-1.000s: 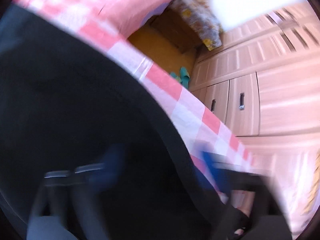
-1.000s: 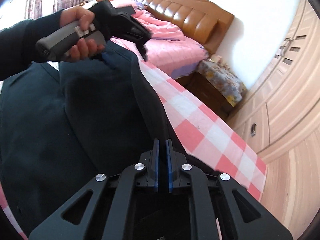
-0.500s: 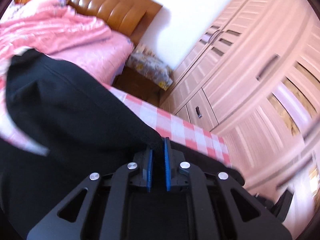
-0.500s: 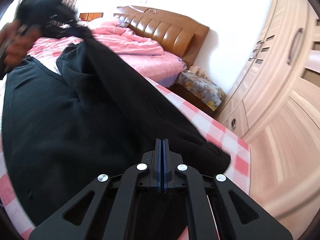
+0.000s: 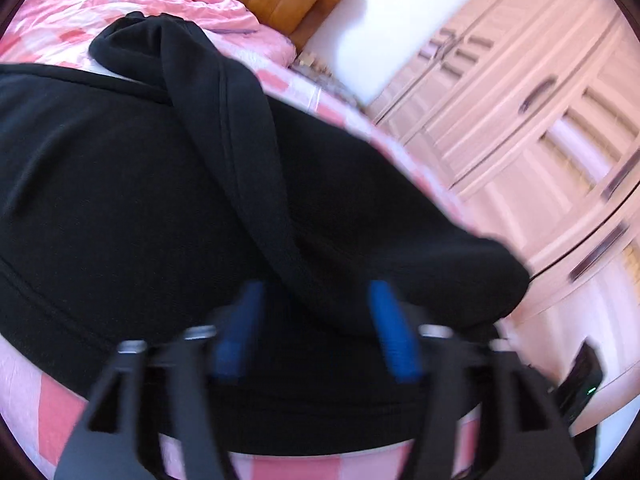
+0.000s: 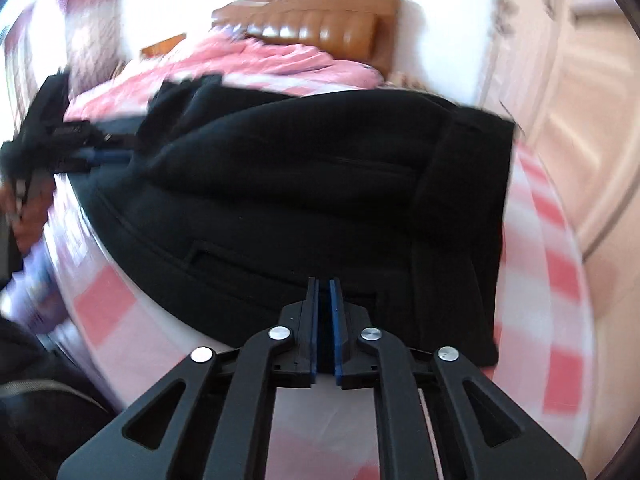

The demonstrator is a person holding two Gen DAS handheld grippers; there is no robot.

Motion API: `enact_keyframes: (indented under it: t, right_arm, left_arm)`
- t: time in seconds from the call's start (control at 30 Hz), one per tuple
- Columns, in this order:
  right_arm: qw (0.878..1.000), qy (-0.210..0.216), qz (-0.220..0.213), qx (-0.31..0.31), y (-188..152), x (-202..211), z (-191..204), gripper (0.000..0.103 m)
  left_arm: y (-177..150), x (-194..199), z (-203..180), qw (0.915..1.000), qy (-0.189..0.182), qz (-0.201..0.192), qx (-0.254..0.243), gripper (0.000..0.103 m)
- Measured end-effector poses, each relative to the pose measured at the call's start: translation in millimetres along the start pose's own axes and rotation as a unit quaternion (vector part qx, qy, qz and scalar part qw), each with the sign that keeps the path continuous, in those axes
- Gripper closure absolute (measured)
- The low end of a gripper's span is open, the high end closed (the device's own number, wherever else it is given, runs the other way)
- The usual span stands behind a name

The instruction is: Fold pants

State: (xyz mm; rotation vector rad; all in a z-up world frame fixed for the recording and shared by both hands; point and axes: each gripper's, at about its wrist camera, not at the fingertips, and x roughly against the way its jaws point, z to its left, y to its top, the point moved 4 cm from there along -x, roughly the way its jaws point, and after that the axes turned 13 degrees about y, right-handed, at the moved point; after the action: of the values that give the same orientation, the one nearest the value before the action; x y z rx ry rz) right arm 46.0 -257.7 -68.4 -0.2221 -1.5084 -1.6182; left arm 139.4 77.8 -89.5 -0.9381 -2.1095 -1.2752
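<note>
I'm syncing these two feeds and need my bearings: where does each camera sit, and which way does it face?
Left wrist: on the left gripper, looking along its open jaws, which have just been opening, over the black pants towards the wardrobe; no hand shows.
Right wrist: on the right gripper, whose jaws have just parted slightly with nothing between them, facing the headboard; the person's left hand shows blurred at the left edge.
Shared: pants, checked cloth, headboard.
</note>
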Motion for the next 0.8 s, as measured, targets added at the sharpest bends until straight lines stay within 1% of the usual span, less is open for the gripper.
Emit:
enact_keyframes:
  t: [0.03,0.07,0.1,0.13,0.2,0.27,0.37,0.43,0.5,0.53,0.57,0.6,0.63,0.67,0.7,0.73,0.77,0.8]
  right_arm:
    - [1.0,0.006,-0.02,-0.02,0.7,7.1,-3.2,0.019]
    - [0.997,0.009,-0.06,-0.039,3.5,18.7,-7.9,0.007]
    - [0.996,0.017,-0.076,-0.05,1.8,25.9,-7.0,0.006]
    - [0.994,0.022,-0.083,-0.061,4.2,28.3,-10.4,0.006]
    - [0.992,0.02,-0.093,-0.081,10.7,29.1,-19.0,0.006]
    - [0.991,0.02,-0.096,-0.092,16.1,27.5,-27.5,0.006]
    - [0.99,0.028,-0.087,-0.108,19.9,20.3,-43.2,0.006]
    - [0.989,0.044,-0.077,-0.119,27.8,7.4,-58.9,0.006]
    - [0.988,0.044,-0.069,-0.128,33.9,-1.8,-72.0,0.006]
    - [0.988,0.041,-0.063,-0.136,36.8,-6.4,-79.6,0.01]
    - [0.987,0.043,-0.056,-0.143,39.0,-11.0,-87.1,0.027]
    - [0.987,0.051,-0.049,-0.146,39.0,-14.1,-89.0,0.04]
    - [0.987,0.053,-0.041,-0.149,38.5,-14.7,-89.8,0.053]
    - [0.987,0.047,-0.037,-0.148,38.7,-14.0,-90.4,0.058]
    - [0.989,0.041,-0.035,-0.137,39.4,-10.2,-87.6,0.062]
    - [0.99,0.04,-0.035,-0.131,40.3,-4.9,-84.7,0.065]
    - [0.99,0.043,-0.04,-0.13,43.0,5.6,-82.5,0.066]
    - [0.989,0.047,-0.045,-0.129,46.4,14.6,-81.7,0.068]
  left_arm:
    - [3.7,5.9,0.5,0.9999,-0.006,-0.008,0.006,0.012]
    - [6.5,7.4,-3.4,0.9999,-0.005,-0.015,0.006,0.01]
    - [11.7,9.4,-5.0,0.9998,0.001,-0.02,-0.002,0.01]
    - [15.5,9.2,-4.8,0.9997,0.008,-0.02,-0.007,0.01]
    - [22.0,5.1,-1.8,0.9996,0.024,-0.016,-0.001,0.01]
    - [25.5,-3.2,1.8,0.9997,0.022,-0.002,0.012,0.01]
    - [32.6,-16.4,5.7,0.999,0.035,0.015,0.021,0.01]
    - [41.3,-27.7,1.0,0.999,0.027,0.026,0.025,0.01]
    - [47.5,-38.2,0.9,0.9986,0.029,0.034,0.027,0.01]
    - [50.1,-42.4,0.2,0.9986,0.027,0.038,0.027,0.012]
    - [53.2,-49.0,-1.7,0.9983,0.029,0.044,0.024,0.021]
    - [51.8,-51.7,-2.7,0.998,0.04,0.045,0.02,0.032]
    - [53.1,-53.8,-4.1,0.9972,0.06,0.044,0.012,0.055]
    - [55.5,-53.7,-5.9,0.9957,0.083,0.041,-0.009,0.077]
    - [59.9,-51.3,-10.6,0.9953,0.088,0.035,-0.021,0.084]
    - [62.7,-45.0,-11.2,0.9964,0.077,0.031,-0.02,0.088]
    - [64.3,-38.7,-9.9,0.9972,0.067,0.028,-0.016,0.091]
    - [69.1,-26.3,-9.5,0.9981,0.057,0.018,-0.013,0.091]
